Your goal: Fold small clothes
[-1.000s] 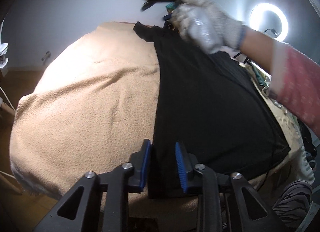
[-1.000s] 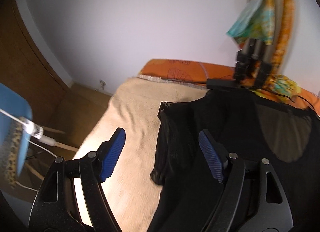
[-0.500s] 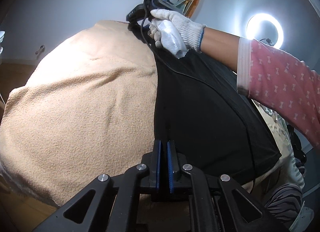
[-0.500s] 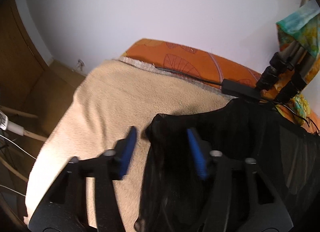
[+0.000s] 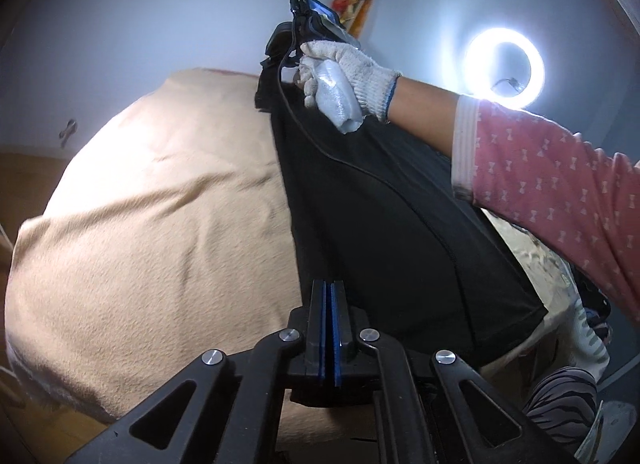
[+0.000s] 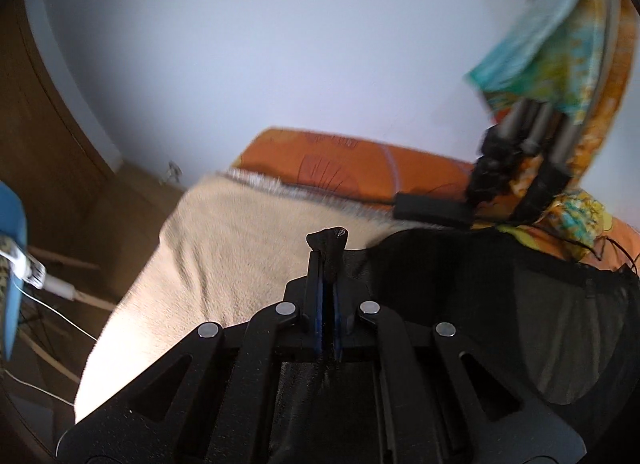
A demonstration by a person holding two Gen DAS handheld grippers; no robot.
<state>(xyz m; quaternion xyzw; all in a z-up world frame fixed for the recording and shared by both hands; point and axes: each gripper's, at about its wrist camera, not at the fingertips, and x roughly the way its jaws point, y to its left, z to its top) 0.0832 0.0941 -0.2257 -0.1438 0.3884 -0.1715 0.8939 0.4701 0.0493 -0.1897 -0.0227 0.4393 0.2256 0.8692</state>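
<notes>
A black garment [image 5: 400,232] lies spread on a beige blanket [image 5: 160,248]. In the left wrist view my left gripper [image 5: 328,292] is shut, its blue pads pressed together on the garment's near left edge. At the far end a gloved hand [image 5: 344,72] holds the right gripper over the garment's far corner. The right wrist view shows my right gripper [image 6: 326,260] with its jaws closing. They pinch a fold of the black garment's mesh [image 6: 334,236], and a small peak of fabric sticks out past the tips. The rest of the garment [image 6: 520,324] lies to its right.
An orange patterned cushion [image 6: 360,160] lies at the blanket's far edge. Tripod legs draped with colourful cloth [image 6: 536,132] and a black cable box [image 6: 432,208] stand behind it. A cable [image 5: 360,168] crosses the garment. A ring light [image 5: 504,64] glows at right, and striped clothes [image 5: 560,396] hang low right.
Both grippers went from open to shut. The left closed on the garment's near edge. The right moved forward to the far corner and closed on the mesh fabric.
</notes>
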